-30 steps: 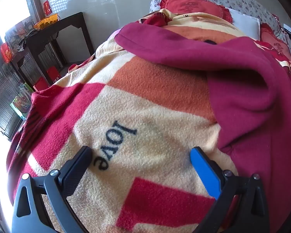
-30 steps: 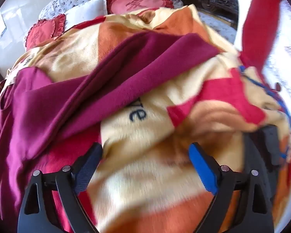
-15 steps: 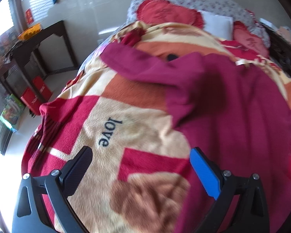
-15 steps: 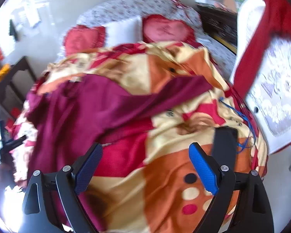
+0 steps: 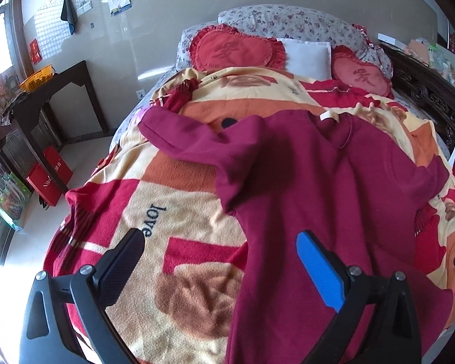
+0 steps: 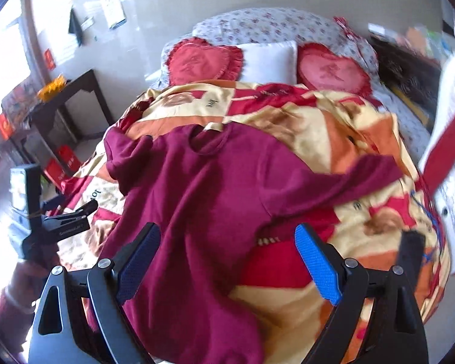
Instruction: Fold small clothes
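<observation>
Maroon fleece, a long-sleeved sweater [image 5: 318, 188], lay spread on the patterned blanket [image 5: 179, 233] near the foot of the bed [image 6: 267, 21], collar toward the pillows, one sleeve reaching toward each side edge. Both the left gripper [image 5: 220, 261] and the right gripper [image 6: 227, 256] hovered above it with fingers spread wide, pinching nothing. A likely trouble: the blanket was soft and rumpled, so fingers closing on a sleeve might catch blanket pile too and drag it along, spoiling the fold. The left wrist view showed the left sleeve bunched over itself near the blanket's "love" print; the right wrist view alone showed the right sleeve lying straight, and the person's left hand [image 6: 30, 273] holding its tool.
</observation>
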`<action>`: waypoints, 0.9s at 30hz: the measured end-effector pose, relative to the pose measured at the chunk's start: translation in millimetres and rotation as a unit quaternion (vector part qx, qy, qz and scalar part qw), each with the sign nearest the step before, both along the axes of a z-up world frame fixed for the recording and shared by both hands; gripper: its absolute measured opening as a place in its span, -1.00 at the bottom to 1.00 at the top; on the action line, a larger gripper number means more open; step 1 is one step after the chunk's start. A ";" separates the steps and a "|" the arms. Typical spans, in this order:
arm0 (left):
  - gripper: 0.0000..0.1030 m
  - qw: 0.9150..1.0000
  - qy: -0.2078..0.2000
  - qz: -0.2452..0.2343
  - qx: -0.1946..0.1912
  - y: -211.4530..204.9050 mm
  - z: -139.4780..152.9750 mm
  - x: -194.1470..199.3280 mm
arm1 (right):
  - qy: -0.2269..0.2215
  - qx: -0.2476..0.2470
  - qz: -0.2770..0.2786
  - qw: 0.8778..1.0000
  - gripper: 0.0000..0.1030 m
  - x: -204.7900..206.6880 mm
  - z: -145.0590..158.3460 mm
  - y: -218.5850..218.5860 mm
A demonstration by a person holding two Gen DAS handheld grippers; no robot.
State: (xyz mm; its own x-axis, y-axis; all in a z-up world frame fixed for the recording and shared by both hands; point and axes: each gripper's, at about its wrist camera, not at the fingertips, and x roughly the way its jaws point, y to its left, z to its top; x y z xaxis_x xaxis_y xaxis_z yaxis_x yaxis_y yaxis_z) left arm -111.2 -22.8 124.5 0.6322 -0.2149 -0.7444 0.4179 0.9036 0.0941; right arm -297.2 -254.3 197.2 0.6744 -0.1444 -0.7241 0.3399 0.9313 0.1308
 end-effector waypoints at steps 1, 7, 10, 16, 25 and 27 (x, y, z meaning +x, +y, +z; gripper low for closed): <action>0.99 1.000 0.001 0.001 0.000 -0.6 0.8 1.1 | -0.005 -0.009 0.004 1.000 0.45 8.3 -0.8 7.7; 0.99 1.000 0.004 0.006 -0.009 -0.1 4.0 11.3 | -0.009 -0.018 0.015 1.000 0.45 54.0 -14.1 28.1; 0.99 1.000 0.010 0.008 -0.010 -0.9 2.8 18.2 | 0.004 -0.020 0.010 1.000 0.45 75.6 -26.4 29.8; 0.98 1.000 0.023 0.016 -0.013 -0.7 -4.8 34.5 | 0.011 -0.014 0.005 1.000 0.44 100.5 -40.2 29.5; 0.98 0.999 0.035 0.026 -0.016 -3.6 -12.1 54.6 | 0.022 -0.024 0.009 0.999 0.31 134.2 -57.9 34.1; 0.98 0.999 0.040 0.026 -0.017 -5.2 -13.2 58.5 | 0.022 -0.022 0.005 1.000 0.31 139.1 -63.1 33.5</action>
